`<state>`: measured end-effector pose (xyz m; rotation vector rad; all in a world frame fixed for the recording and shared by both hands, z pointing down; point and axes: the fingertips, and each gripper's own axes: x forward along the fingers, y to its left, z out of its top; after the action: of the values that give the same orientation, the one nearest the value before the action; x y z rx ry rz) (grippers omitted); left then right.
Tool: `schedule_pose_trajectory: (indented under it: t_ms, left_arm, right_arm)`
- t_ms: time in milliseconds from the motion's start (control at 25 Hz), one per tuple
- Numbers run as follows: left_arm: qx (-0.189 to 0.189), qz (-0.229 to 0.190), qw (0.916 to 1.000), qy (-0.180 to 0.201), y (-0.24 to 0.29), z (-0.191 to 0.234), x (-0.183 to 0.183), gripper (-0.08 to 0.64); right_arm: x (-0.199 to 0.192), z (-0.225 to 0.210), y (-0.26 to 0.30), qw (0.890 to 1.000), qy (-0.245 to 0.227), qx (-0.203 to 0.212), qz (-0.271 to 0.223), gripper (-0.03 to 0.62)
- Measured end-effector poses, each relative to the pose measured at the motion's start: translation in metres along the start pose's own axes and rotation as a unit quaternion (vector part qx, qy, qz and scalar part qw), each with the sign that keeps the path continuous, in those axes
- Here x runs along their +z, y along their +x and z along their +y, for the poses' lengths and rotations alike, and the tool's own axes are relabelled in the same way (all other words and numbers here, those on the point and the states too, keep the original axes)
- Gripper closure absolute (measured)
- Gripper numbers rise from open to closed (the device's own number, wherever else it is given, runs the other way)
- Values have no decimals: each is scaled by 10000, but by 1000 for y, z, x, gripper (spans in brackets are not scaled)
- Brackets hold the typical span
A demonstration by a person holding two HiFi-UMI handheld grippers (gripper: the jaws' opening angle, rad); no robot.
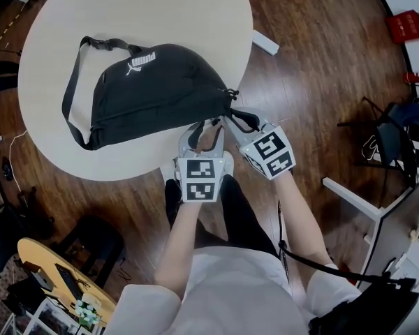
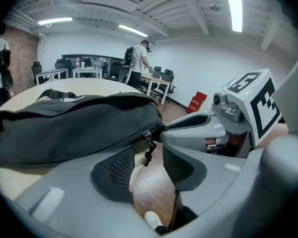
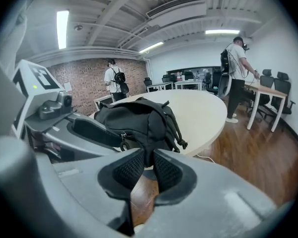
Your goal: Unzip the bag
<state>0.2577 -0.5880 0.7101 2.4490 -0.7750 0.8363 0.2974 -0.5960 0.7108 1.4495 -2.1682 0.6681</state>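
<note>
A black waist bag (image 1: 160,89) lies on the round beige table (image 1: 70,19), its right end reaching the table's near edge. My right gripper (image 1: 236,121) is shut on the bag's end fabric (image 3: 148,150), with black cloth pinched between its pads. My left gripper (image 1: 204,137) stands open just left of it. In the left gripper view the zipper pull (image 2: 149,150) hangs free between the open jaws (image 2: 148,160), touching neither pad. The zipper line (image 2: 89,145) looks closed along the bag's side. The pull also shows in the right gripper view (image 3: 123,140).
The bag's strap with its buckle (image 1: 101,44) loops over the table's left half. Wooden floor (image 1: 314,68) lies around the table. A chair (image 1: 394,142) and a white frame (image 1: 363,201) stand at the right, a yellow object (image 1: 63,278) at the lower left. People (image 3: 236,78) stand by far desks.
</note>
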Motion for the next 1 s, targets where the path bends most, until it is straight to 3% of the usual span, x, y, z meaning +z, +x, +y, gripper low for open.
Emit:
schedule_pose_trajectory:
  t_ms: [200, 360, 600, 760, 1000]
  left_arm:
    - [-77, -16, 9992, -400, 10, 0, 2, 413]
    - [89, -189, 9990, -403, 10, 5, 11, 528]
    - [-28, -194, 9981, -578, 7, 7, 11, 535]
    - [-29, -100, 9987, -491, 1, 13, 9, 535]
    - [365, 16, 9970, -683, -21, 57, -9, 535]
  right_arm:
    - [6, 3, -5, 9999, -37, 116, -16, 545]
    - [10, 1, -5, 9999, -44, 111, -28, 545]
    - [6, -12, -2, 9999, -27, -124, 59, 546]
    - [3, -17, -2, 9996, 36, -279, 77, 546]
    - [4, -21, -2, 9980, 268, -563, 25, 548]
